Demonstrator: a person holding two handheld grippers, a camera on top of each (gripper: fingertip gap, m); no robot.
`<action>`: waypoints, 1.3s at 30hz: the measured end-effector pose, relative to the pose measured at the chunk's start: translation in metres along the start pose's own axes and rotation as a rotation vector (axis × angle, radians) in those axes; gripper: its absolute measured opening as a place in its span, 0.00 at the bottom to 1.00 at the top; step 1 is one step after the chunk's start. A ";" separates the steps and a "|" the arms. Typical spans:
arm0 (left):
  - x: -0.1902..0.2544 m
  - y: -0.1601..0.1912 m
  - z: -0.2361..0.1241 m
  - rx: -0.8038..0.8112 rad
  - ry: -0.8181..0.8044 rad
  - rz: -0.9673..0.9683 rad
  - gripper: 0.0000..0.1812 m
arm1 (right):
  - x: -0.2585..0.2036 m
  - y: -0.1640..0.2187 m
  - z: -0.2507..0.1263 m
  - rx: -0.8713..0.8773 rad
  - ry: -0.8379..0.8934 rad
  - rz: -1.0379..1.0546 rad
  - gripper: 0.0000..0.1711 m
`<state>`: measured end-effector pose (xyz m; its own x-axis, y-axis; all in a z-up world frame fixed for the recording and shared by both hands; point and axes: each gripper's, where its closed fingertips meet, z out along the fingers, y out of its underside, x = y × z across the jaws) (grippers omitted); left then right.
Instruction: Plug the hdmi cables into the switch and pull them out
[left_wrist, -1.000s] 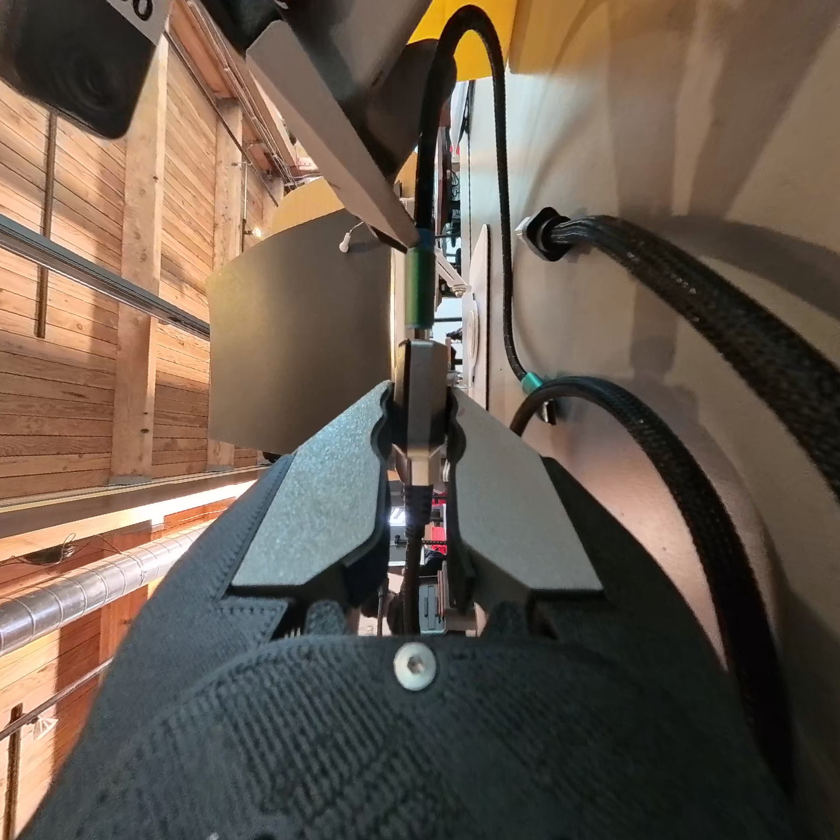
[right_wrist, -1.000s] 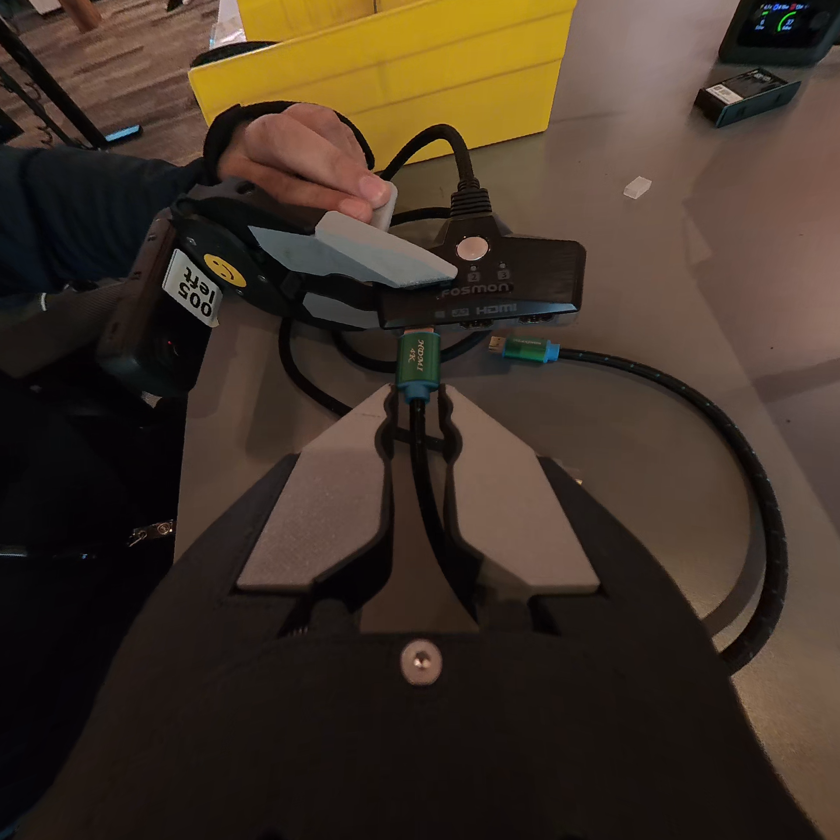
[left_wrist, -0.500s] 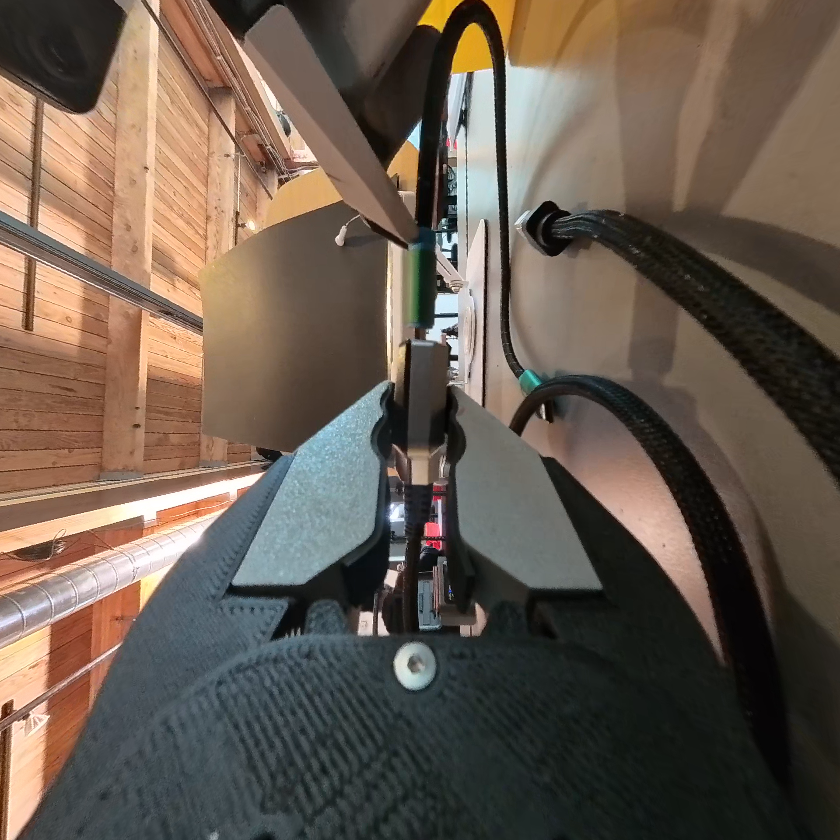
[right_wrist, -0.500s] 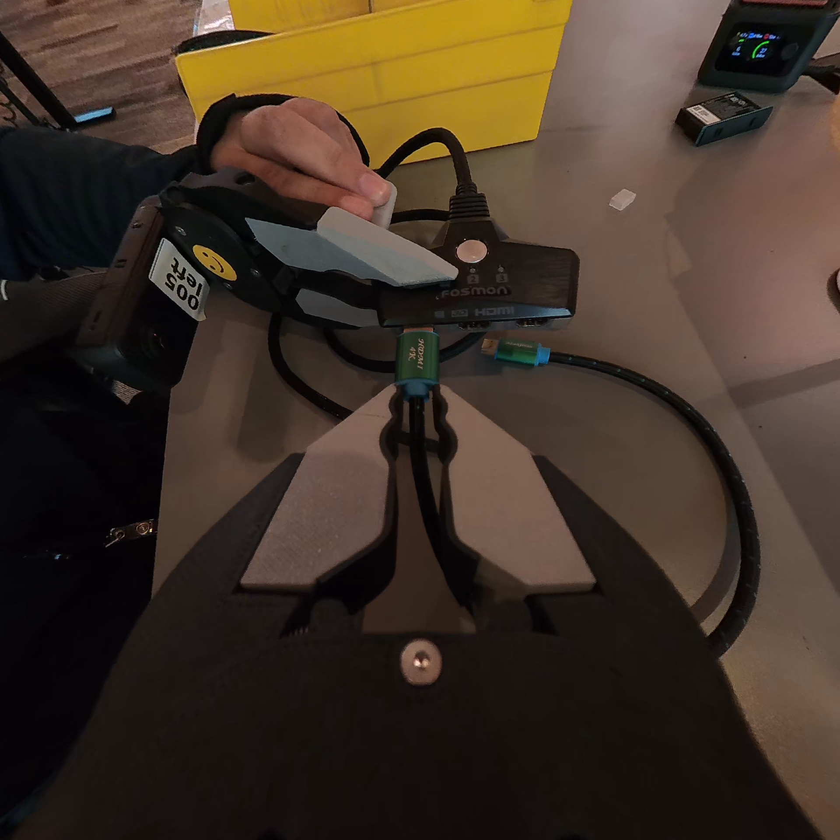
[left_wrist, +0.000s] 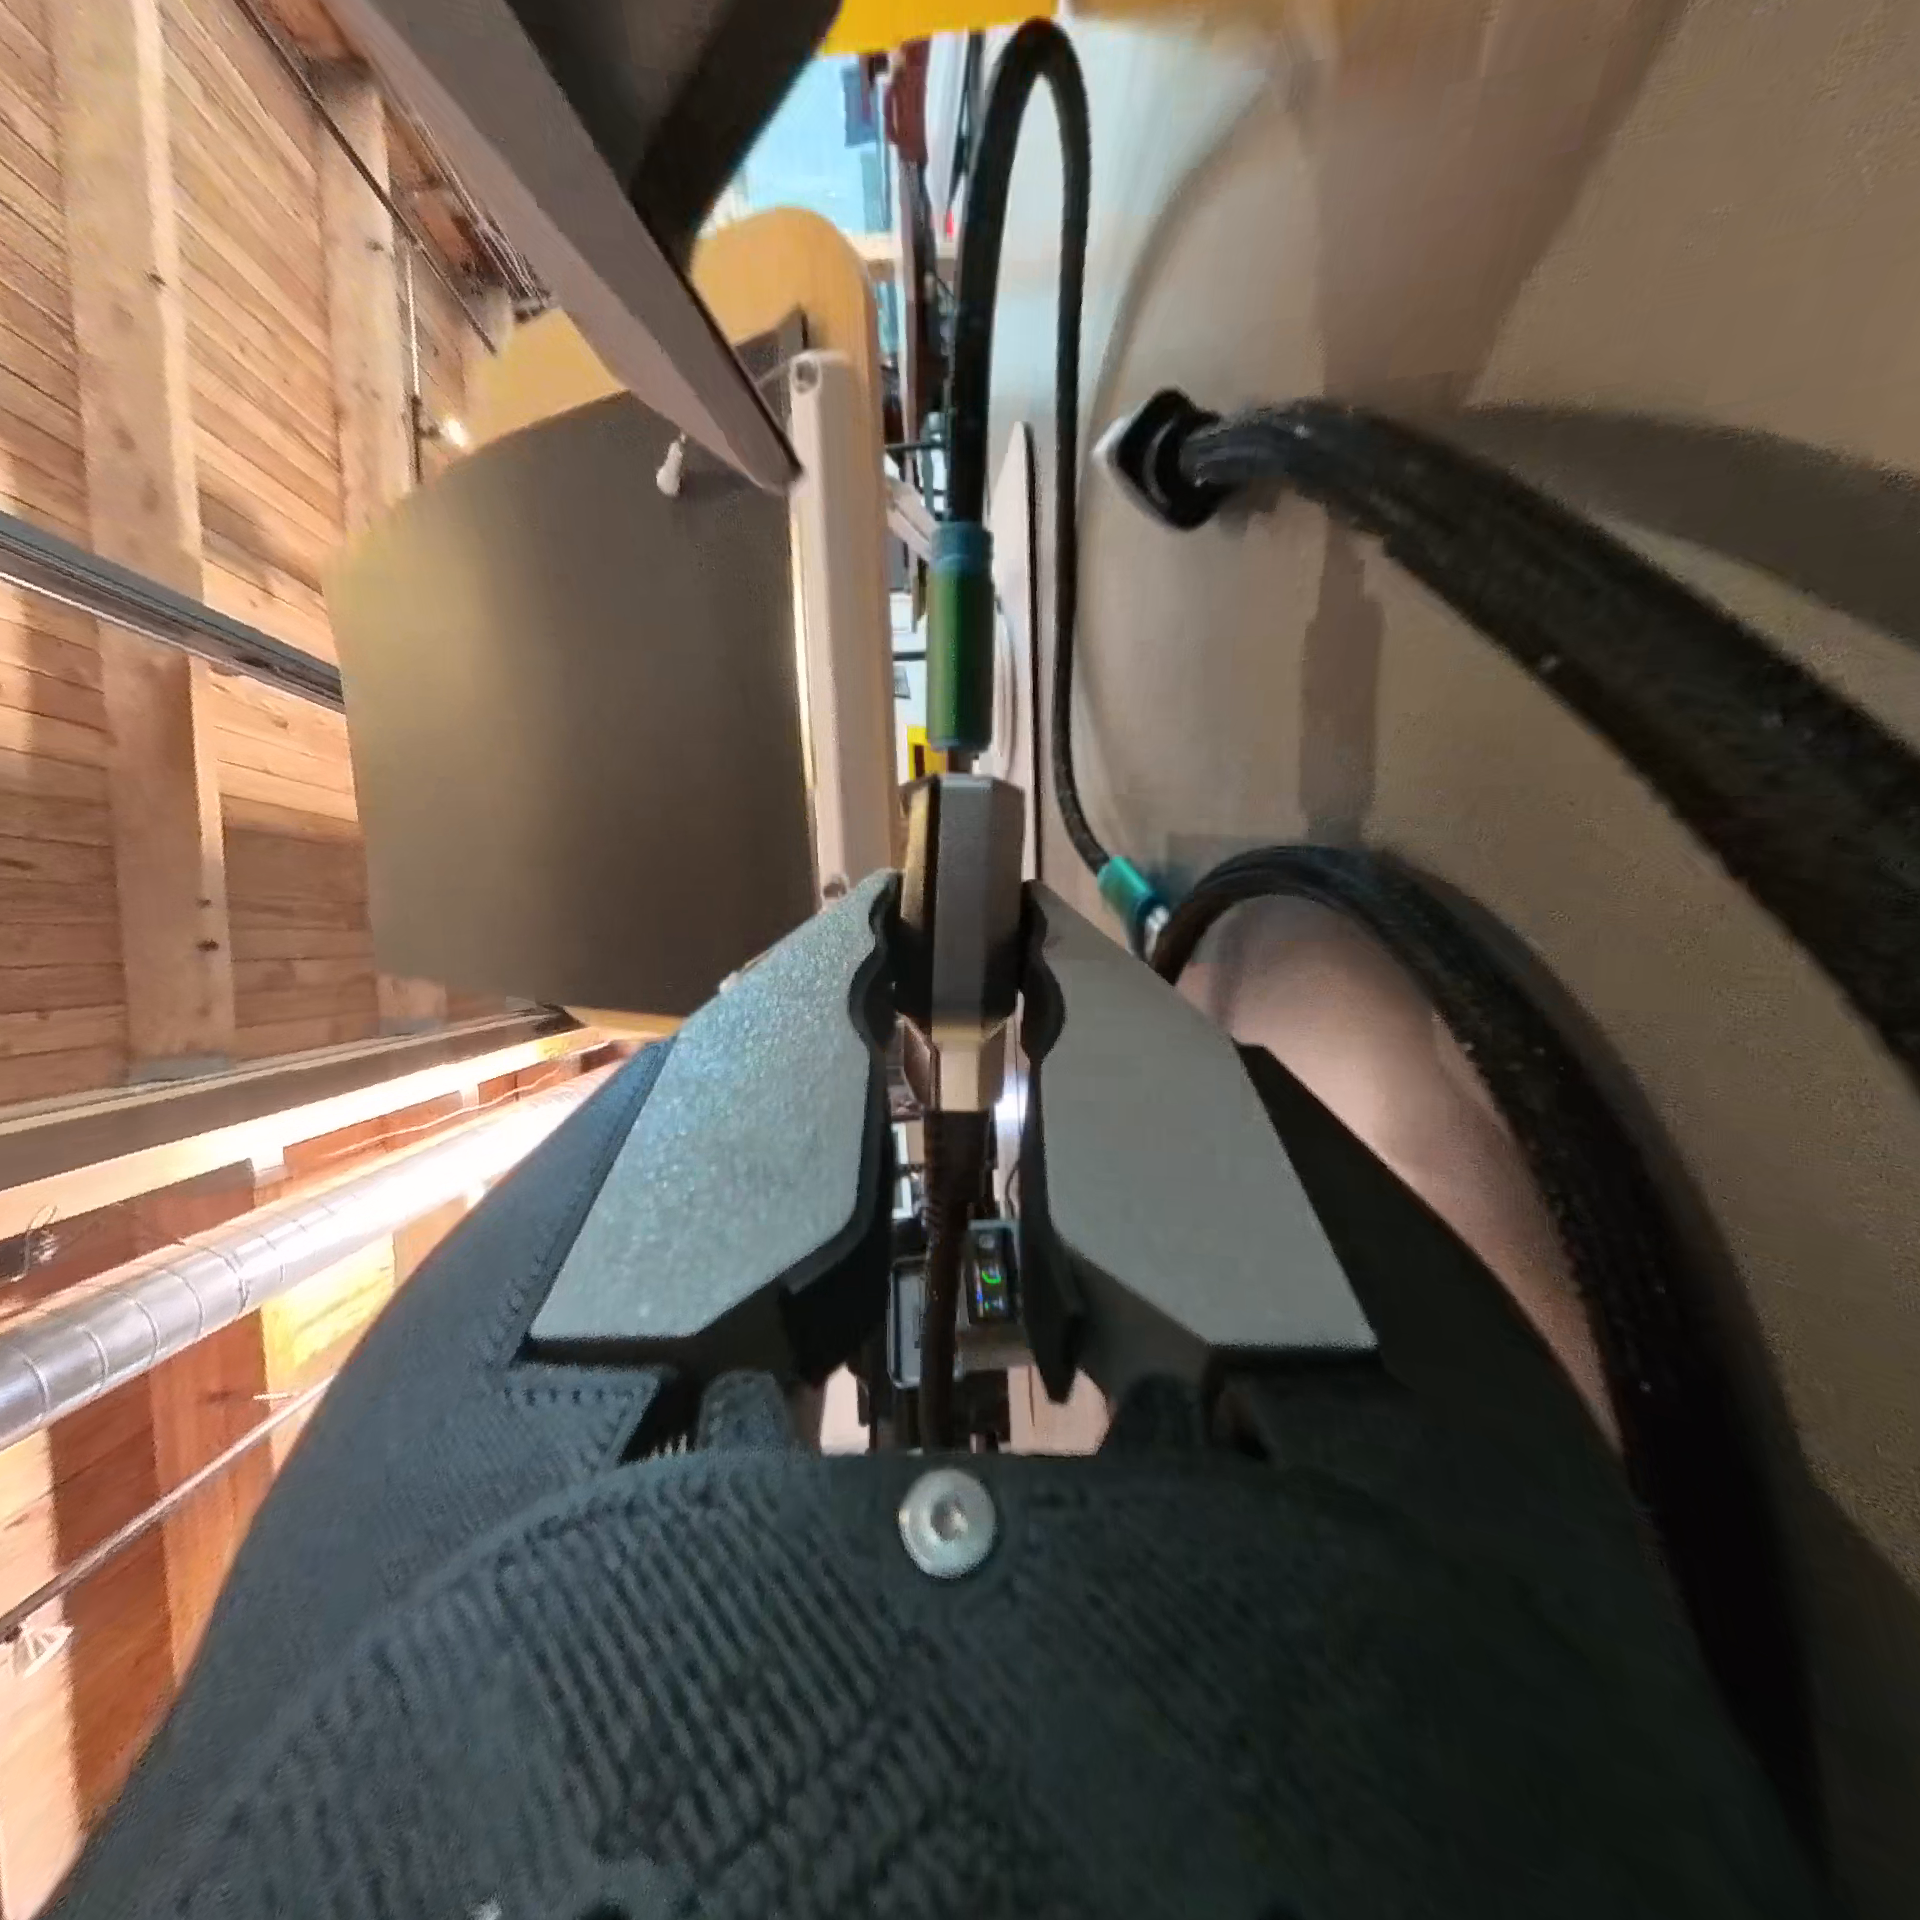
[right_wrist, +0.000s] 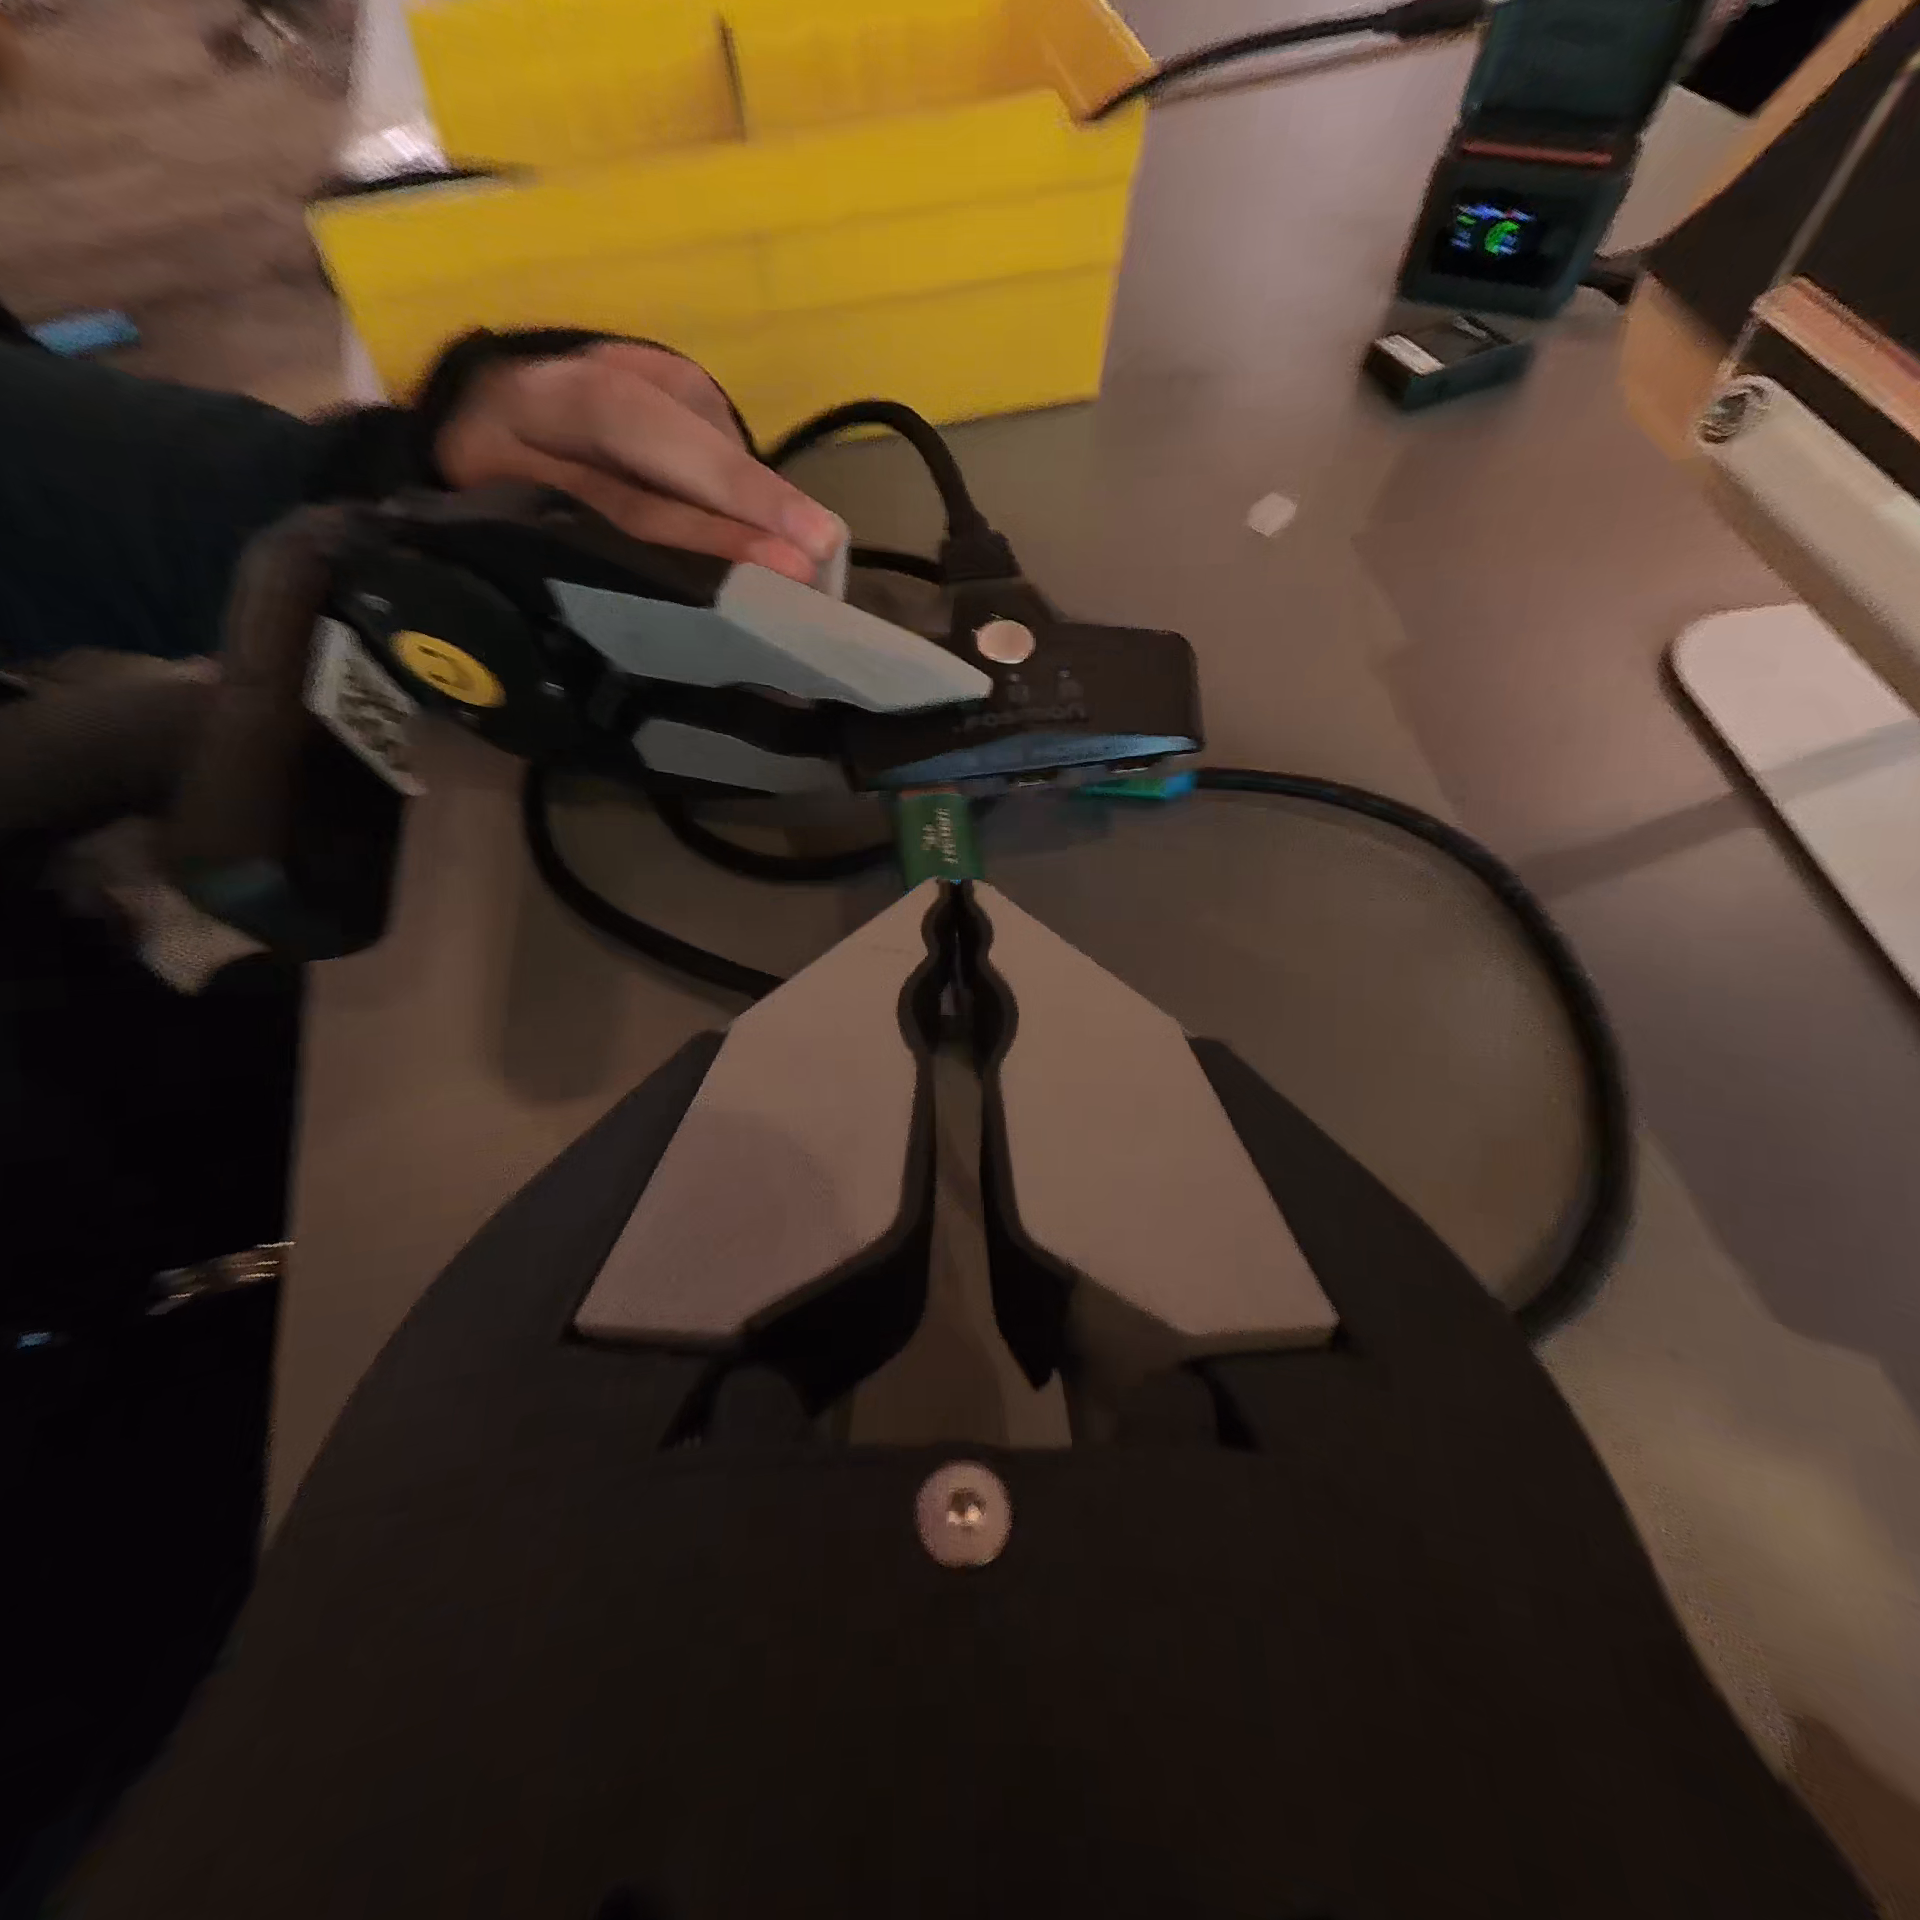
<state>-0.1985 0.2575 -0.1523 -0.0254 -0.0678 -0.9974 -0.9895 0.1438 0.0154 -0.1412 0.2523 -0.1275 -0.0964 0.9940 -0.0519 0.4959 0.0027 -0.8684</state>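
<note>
My left gripper (left_wrist: 961, 904) is shut on the black HDMI switch (left_wrist: 971, 831) and holds it edge-on, a little above the table. In the right wrist view it (right_wrist: 914, 727) clamps the switch's (right_wrist: 1101, 675) left end, with a person's hand (right_wrist: 623, 457) on it. A green HDMI plug (right_wrist: 940, 842) sits in the switch's front port and also shows in the left wrist view (left_wrist: 956, 665). My right gripper (right_wrist: 951, 914) is just behind that plug, with its fingers closed almost together. In the left wrist view its finger (left_wrist: 623, 260) ends slightly above the cable, apart from it.
A second cable's teal plug (right_wrist: 1138, 790) lies on the grey table (right_wrist: 1299, 987) under the switch, its thick black cable looping right. A yellow box (right_wrist: 748, 239) stands behind. A device with a lit screen (right_wrist: 1496, 229) and a small black box (right_wrist: 1449, 364) are at the back right. The tips of one gripper are about 7 cm away from the tips of the other.
My right gripper's fingers have closed from open around the cable to almost together, and it has drawn back and up from the green plug. My left gripper still holds the switch.
</note>
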 end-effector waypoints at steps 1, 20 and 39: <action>-0.001 0.002 0.000 -0.006 -0.001 -0.011 0.10 | -0.004 -0.003 -0.002 0.027 -0.041 0.023 0.02; -0.010 -0.005 -0.003 0.014 -0.035 -0.043 0.10 | -0.009 0.008 0.014 -0.059 -0.022 -0.047 0.05; -0.007 -0.009 -0.005 0.024 -0.016 -0.042 0.10 | -0.014 0.015 0.015 -0.102 -0.045 -0.085 0.06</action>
<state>-0.1907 0.2516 -0.1454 0.0191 -0.0585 -0.9981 -0.9859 0.1648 -0.0285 -0.1451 0.2373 -0.1473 -0.1793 0.9838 -0.0039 0.5692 0.1005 -0.8161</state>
